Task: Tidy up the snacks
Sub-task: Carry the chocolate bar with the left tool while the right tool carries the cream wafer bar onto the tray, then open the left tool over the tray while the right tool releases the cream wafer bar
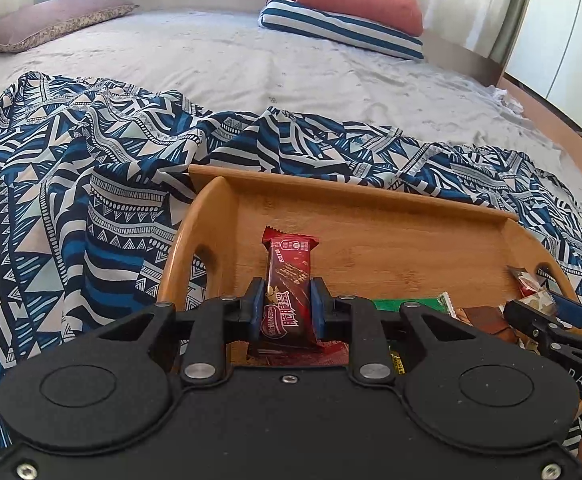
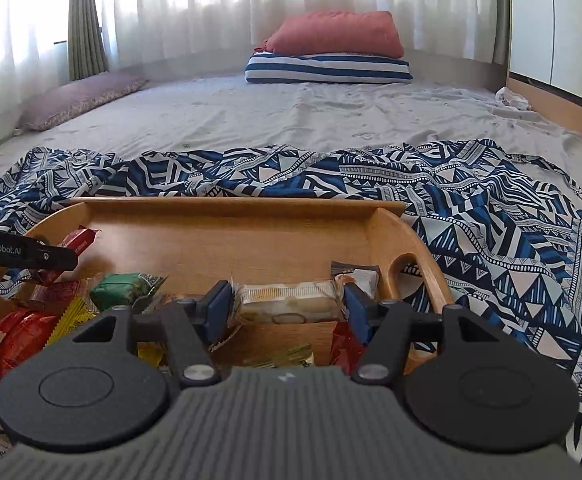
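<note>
Over a bamboo tray (image 1: 371, 240) on a bed's patterned blue cloth (image 1: 71, 200), the left gripper (image 1: 285, 308) pinches a glossy red wafer bar (image 1: 287, 284) upright in its jaws near the tray's left handle end. The right gripper (image 2: 287, 308) clamps a clear-wrapped pale biscuit pack (image 2: 287, 304) crosswise, beside the right handle cutout.

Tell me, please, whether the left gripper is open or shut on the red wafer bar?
Shut on it: the left gripper has both blue pads pressed against the sides of the red wafer bar, which stands lengthwise above the wooden tray.

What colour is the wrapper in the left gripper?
Dark red wrapper, clearest in the left wrist view.
</note>
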`<state>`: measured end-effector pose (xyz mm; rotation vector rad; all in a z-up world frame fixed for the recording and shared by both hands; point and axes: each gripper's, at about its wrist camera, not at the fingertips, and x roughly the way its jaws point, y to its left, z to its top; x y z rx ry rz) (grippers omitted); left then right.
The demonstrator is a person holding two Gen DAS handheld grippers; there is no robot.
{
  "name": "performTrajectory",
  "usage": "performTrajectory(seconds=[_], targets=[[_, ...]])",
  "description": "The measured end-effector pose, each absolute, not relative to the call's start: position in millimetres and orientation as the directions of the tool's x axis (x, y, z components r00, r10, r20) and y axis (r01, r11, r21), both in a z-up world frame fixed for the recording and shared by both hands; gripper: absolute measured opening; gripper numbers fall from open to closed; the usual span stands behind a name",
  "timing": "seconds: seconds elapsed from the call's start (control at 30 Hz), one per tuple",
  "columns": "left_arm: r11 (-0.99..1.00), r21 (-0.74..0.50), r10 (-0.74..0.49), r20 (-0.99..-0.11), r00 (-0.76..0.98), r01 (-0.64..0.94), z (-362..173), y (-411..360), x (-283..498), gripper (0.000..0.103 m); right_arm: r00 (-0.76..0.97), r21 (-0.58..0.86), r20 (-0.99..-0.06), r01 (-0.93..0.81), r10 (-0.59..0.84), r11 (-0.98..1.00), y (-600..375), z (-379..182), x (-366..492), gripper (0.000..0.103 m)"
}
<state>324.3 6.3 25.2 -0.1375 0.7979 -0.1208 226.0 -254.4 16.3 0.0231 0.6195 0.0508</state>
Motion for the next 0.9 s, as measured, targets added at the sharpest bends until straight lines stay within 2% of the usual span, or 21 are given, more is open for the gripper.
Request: performTrajectory(seconds=[0.47, 0.53, 0.67, 0.73, 0.8, 0.9], targets=[[0.99, -0.115, -0.135, -0.694, 0.708, 0.076, 24, 1, 322, 0.023, 0.825, 0.016, -0.564, -0.05, 0.05, 0.999, -252, 10, 224, 0.067], [0.99, -0.123, -0.138, -0.694, 0.707, 0.073, 24, 2, 322, 0.023, 0.825, 0.022, -0.563, -0.048, 0.052, 0.999, -253, 10, 224, 0.077], [0.989, -0.131, -0.136, -0.695, 0.706, 0.061, 27, 5, 321, 0.038, 0.828, 0.052, -0.557, -0.045, 0.066, 0.998, -257, 12, 222, 0.085], [0.989, -0.131, -0.136, -0.689, 0.712, 0.061, 31, 6, 318, 0.043, 0.831, 0.062, -0.552, -0.048, 0.074, 0.997, -259, 15, 221, 0.09], [0.988, -0.135, -0.143, -0.687, 0.713, 0.068, 35, 7, 316, 0.054, 0.835, 0.059, -0.546, -0.044, 0.069, 0.997, -259, 18, 219, 0.09], [0.988, -0.135, -0.147, -0.676, 0.722, 0.075, 43, 7, 307, 0.066, 0.843, 0.059, -0.534, -0.044, 0.068, 0.997, -258, 25, 214, 0.093]])
